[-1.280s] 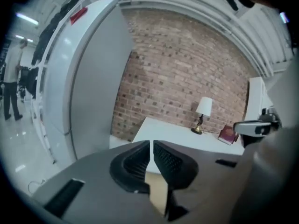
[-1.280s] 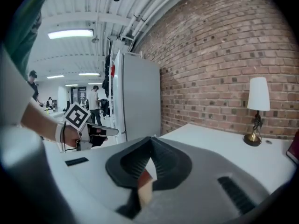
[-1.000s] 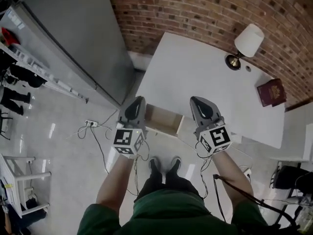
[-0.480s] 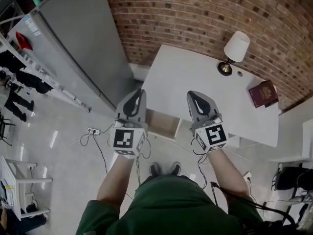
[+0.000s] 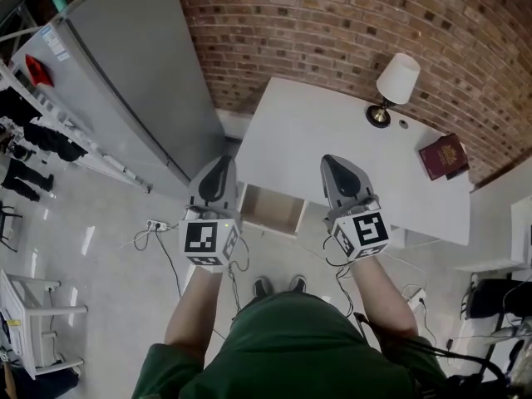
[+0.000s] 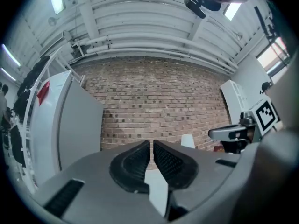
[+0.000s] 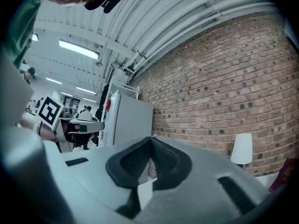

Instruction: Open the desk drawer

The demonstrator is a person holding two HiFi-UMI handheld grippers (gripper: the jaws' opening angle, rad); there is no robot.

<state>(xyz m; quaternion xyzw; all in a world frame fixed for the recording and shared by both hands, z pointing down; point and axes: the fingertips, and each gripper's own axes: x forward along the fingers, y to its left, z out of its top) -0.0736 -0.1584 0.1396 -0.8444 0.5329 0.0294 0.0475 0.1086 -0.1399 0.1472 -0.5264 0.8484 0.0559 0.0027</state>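
The drawer (image 5: 270,209) stands pulled out from the near edge of the white worktop (image 5: 332,135), so the opening step looks done. The left hand-held gripper (image 5: 221,166) hovers just off that edge, left of the drawer, jaws pressed nearly together on nothing. The right hand-held gripper (image 5: 334,166) hangs over the edge on the drawer's other side, jaws closed and holding nothing. Next, I judge, comes only a withdrawal, or a further tug if full travel is wanted.

Industrial hall: brick wall (image 5: 349,23), ribbed metal ceiling (image 6: 140,27).
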